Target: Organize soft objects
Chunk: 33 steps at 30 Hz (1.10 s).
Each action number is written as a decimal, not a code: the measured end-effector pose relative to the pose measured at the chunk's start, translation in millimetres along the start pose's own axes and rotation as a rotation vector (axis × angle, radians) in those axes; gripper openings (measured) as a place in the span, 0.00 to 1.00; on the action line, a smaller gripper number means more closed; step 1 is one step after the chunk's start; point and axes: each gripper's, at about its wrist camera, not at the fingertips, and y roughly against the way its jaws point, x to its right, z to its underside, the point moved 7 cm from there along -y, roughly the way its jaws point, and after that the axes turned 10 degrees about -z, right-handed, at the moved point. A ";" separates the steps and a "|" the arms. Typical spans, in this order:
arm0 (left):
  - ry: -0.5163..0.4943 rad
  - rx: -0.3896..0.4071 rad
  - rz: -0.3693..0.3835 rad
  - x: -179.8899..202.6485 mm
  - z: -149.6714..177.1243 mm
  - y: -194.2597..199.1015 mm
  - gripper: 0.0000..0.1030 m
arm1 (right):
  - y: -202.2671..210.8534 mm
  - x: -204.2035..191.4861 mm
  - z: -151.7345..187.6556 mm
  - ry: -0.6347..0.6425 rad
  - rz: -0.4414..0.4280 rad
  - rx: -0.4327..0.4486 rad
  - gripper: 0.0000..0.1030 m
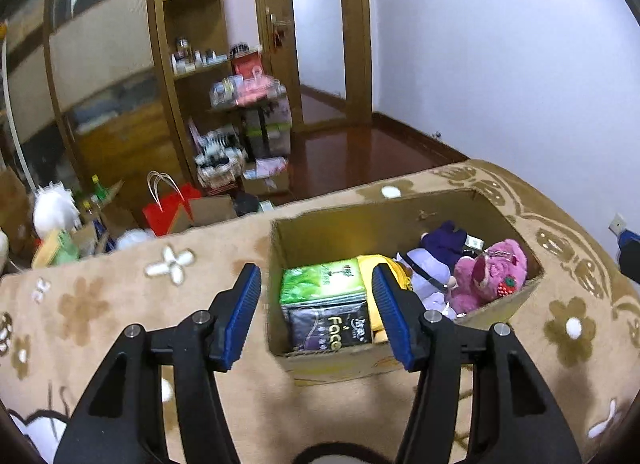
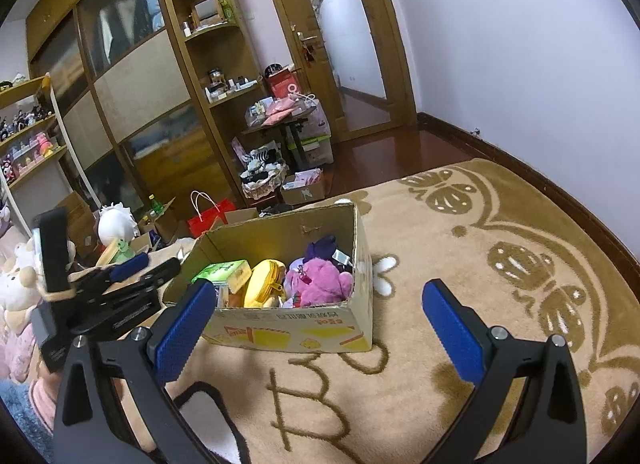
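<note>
Cardboard box (image 1: 316,232), open-topped, sits on the beige flower-patterned rug (image 1: 120,304) in the left wrist view; inside lie a green tissue pack (image 1: 320,280), a black packet (image 1: 330,330), a pale purple plush (image 1: 426,264) and a pink plush bear (image 1: 494,276); the left gripper (image 1: 316,314) hovers over the box's near left corner, jaws wide and holding nothing. Right wrist view shows the same box (image 2: 296,334) from its printed side, a yellow zip pouch (image 2: 262,284) beside the pink bear (image 2: 320,280); the right gripper (image 2: 316,324) hangs in front of the box, jaws wide and bare; the left tool (image 2: 120,296) shows at the far left.
</note>
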 end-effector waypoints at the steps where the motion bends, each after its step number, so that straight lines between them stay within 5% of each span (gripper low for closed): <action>1: 0.000 0.011 -0.002 -2.2 -0.8 6.8 0.62 | 0.9 -1.1 -0.4 0.004 -0.001 0.002 1.00; 4: 0.011 0.043 -0.013 -8.6 -4.3 26.6 0.68 | 6.7 -6.2 -1.7 0.019 -0.002 0.015 1.00; 8: 0.060 0.069 -0.013 -20.0 -8.5 53.1 0.88 | 16.9 -11.9 -3.7 0.040 0.001 0.034 1.00; 13: 0.061 0.113 -0.029 -27.3 -6.9 81.0 0.97 | 32.0 -15.4 -2.9 0.054 0.003 0.053 1.00; 23: 0.055 0.189 -0.069 -32.9 12.6 126.4 0.99 | 58.7 -23.9 -1.8 0.089 0.004 0.094 1.00; 33: 0.067 0.159 -0.065 -41.0 31.6 128.2 0.99 | 53.4 -29.3 9.1 0.126 0.017 0.066 1.00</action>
